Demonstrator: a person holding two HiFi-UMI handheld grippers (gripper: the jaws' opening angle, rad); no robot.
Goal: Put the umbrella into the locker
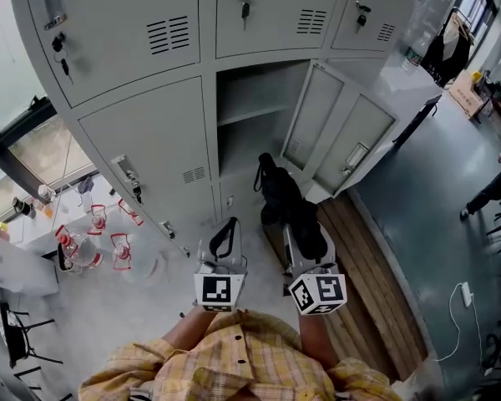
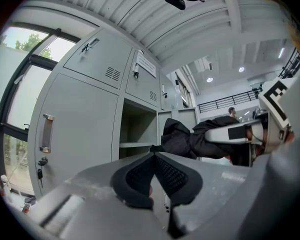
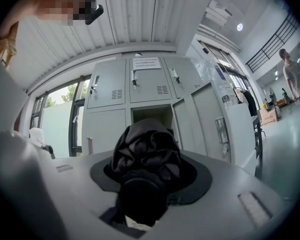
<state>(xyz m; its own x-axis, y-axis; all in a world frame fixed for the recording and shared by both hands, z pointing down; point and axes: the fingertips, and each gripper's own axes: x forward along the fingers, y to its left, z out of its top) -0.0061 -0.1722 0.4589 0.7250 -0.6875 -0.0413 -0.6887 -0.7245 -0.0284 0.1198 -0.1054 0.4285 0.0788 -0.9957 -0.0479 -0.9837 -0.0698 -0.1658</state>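
Right gripper (image 3: 151, 178) is clamped firm on the folded black umbrella (image 3: 146, 146), carrying it level with its far end aimed at the open locker compartment (image 1: 252, 144) close ahead. Left gripper (image 2: 153, 159) sits just beside it, jaws pinched together on nothing. The compartment's door (image 1: 338, 136) hangs swung out to the right, and a shelf (image 1: 249, 112) runs across inside.

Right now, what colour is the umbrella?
The umbrella is black, clearest in the right gripper view.
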